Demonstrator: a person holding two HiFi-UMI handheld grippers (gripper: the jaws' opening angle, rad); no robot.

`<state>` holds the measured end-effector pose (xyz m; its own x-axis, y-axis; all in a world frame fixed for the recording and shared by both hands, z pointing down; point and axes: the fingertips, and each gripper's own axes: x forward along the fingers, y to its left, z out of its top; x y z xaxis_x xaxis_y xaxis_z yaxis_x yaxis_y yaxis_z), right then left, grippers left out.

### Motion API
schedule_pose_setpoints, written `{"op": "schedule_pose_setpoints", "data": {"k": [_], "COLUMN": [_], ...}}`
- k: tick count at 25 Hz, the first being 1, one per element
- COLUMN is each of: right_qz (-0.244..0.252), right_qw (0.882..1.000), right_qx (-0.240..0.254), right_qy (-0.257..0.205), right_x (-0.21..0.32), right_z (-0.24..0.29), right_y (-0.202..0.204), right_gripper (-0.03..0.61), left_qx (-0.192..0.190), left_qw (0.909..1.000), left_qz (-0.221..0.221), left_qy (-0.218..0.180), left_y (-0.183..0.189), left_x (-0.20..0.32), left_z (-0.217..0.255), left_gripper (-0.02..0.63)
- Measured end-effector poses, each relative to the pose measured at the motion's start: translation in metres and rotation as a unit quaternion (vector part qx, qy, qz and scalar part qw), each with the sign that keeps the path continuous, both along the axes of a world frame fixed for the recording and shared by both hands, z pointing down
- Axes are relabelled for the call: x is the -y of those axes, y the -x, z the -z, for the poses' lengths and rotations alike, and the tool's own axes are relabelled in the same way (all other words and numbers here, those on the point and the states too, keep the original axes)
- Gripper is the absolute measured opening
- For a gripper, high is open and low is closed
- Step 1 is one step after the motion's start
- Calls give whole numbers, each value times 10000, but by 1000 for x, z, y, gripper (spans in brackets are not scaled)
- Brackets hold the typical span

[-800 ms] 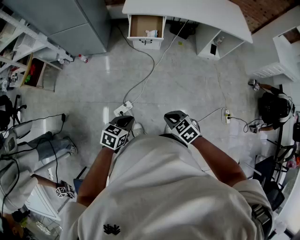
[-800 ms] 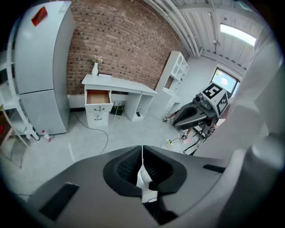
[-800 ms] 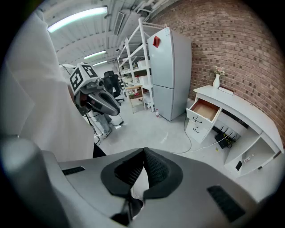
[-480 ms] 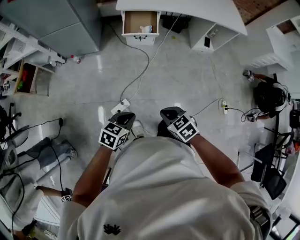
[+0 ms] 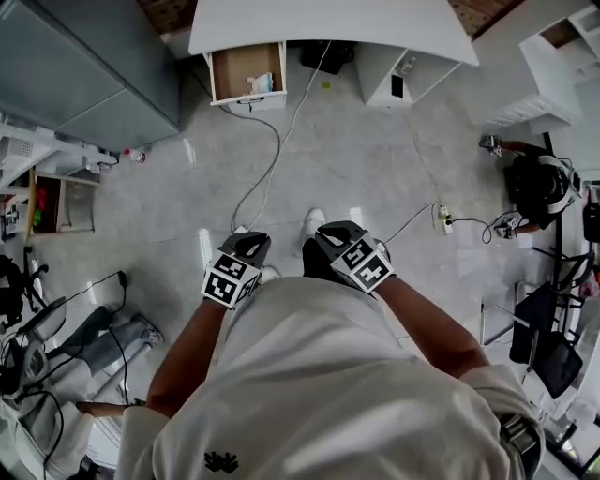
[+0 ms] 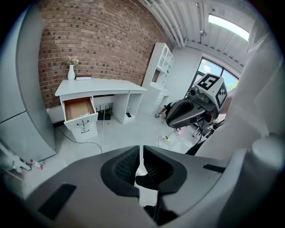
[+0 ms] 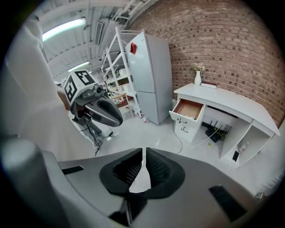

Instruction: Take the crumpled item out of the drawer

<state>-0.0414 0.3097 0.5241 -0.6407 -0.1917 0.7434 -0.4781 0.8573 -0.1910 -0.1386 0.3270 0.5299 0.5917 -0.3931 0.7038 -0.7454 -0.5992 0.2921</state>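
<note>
**Far from the open drawer, both grippers shut and empty**

Between the pads of the left gripper (image 6: 139,153) only a thin slit of floor shows. Its jaws are closed almost together and hold nothing. The right gripper (image 7: 143,156) looks the same in its own view: jaws drawn to a narrow crack, nothing between them. Both grippers tilt downward toward the floor (image 5: 356,150). They are held side by side, close to the person's chest, each with its marker cube facing up. From the head view, the person's bare forearms run back to a white shirt (image 5: 328,375). One pale shoe (image 5: 314,221) shows on the floor just past the grippers.

Farther out, a thin cable (image 5: 272,150) snakes across the pale floor toward a white desk (image 5: 328,19) at the far side of the room. A power strip (image 5: 444,220) lies off to the right.

Under the left end of the desk, the drawer (image 5: 234,70) stands pulled open, its brown bottom visible. The crumpled item (image 5: 263,82), a small pale lump, lies inside at the drawer's right-hand side, near the front. It is well apart from both grippers.

A tall grey cabinet (image 5: 75,66) stands to the left of the desk. A brick wall (image 6: 98,40) rises behind it, and a white vase (image 6: 71,72) sits on the desktop.
</note>
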Motion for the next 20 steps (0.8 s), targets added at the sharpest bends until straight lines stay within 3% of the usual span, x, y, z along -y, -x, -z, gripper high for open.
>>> {"op": "schedule_pose_setpoints", "data": {"k": [6,12,15,20], "right_qz": [-88,-363,-607,-993], "right_qw": [9998,9985,9969,9934], "right_qx": [134,378,434,489], "right_qy": [-68,131,233,304], "right_x": [114,179,199,237], "right_z": [-3,-6,-15,-14], "right_y": [-64,-115,-126,-135], "right_gripper": [92,92,92,92], "left_qx": [409,713,798,830], "left_qw": [9990,9974,9968,9963], "left_qz": [121,92,-11,150], "left_qy": [-115,10,91,155], "left_y": [-39,-75,-79,-68], "left_x": [125,211,241,314], "left_z": [1,-5,-13,-33], "left_gripper": [29,37,87,92]}}
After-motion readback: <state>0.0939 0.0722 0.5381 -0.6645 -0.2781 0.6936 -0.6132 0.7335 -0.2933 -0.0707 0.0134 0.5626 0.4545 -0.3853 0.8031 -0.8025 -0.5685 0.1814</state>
